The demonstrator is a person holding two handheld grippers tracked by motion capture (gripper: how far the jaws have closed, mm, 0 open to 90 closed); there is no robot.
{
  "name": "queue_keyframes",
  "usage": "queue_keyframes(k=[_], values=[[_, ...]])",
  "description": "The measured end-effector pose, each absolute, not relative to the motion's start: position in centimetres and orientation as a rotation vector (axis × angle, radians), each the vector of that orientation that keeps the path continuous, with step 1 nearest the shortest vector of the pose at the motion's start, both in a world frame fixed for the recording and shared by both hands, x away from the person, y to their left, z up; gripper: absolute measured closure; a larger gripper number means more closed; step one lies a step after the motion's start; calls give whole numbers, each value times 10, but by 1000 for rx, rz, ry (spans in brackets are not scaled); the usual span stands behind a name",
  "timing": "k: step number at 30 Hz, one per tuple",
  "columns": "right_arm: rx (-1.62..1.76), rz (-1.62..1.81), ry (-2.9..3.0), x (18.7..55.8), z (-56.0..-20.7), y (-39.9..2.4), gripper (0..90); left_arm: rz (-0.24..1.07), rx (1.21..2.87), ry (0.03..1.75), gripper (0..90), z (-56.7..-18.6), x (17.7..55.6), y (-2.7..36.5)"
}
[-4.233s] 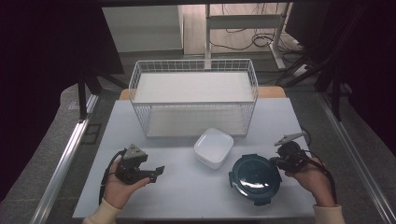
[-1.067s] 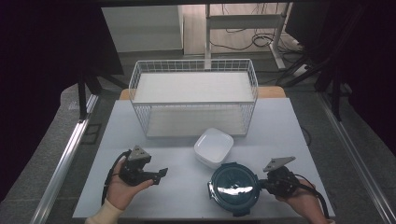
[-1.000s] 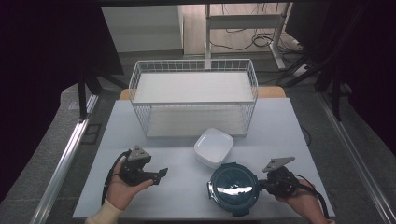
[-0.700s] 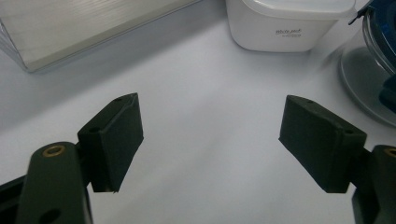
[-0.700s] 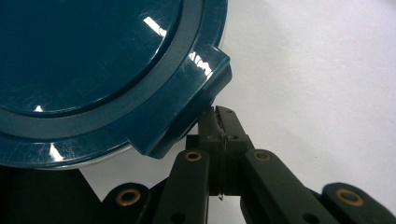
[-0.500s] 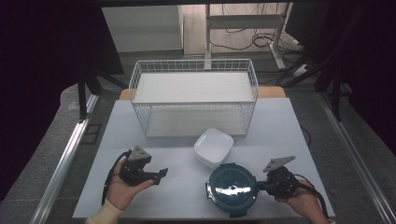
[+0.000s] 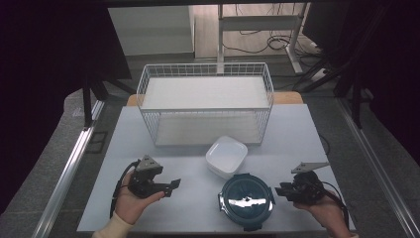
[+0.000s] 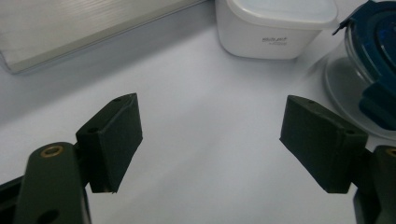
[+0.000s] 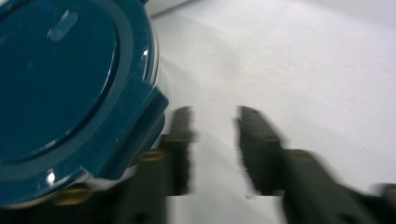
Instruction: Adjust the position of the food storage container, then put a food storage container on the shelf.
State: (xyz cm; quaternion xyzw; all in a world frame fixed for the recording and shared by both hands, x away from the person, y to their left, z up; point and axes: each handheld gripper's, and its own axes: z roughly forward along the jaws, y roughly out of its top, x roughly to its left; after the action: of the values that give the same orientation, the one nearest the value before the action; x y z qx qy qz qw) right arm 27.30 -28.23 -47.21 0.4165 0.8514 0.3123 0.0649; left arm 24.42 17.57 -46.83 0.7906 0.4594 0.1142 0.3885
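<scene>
blue-lidded round container (image 7: 246, 199) sits on the table (image 7: 188, 163), just in front of the white square box (image 7: 227, 155); right claw (image 7: 282, 190), jaws just parted and empty, lies right beside it, nearer than the wide-open left claw (image 7: 171, 185).

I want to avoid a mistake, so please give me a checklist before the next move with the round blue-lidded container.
1. Right gripper free of the round container: ok, its fingers have just been opening, nothing between them.
2. Container standing flat on the table: ok.
3. Blue lid fully latched: cannot tell.
4. Left gripper open and empty: ok.
5. White square container apart from the round one: cannot tell, they look very close.
6. Wire basket free to receive something: ok.
</scene>
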Motion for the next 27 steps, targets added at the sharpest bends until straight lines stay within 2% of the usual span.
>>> queue_keyframes(k=[4,8,15,27], values=[[1352,1034,2518,277,-471,-286,364,282,1995,1178,203,-468,244,175],[1388,1088,2494,278,-469,-289,277,263,1969,1199,193,-468,244,175],[1439,1154,2480,278,-468,-290,234,181,1932,1212,172,-468,243,171],[1458,1198,2494,276,-466,-286,222,120,1910,1191,152,-468,240,160]])
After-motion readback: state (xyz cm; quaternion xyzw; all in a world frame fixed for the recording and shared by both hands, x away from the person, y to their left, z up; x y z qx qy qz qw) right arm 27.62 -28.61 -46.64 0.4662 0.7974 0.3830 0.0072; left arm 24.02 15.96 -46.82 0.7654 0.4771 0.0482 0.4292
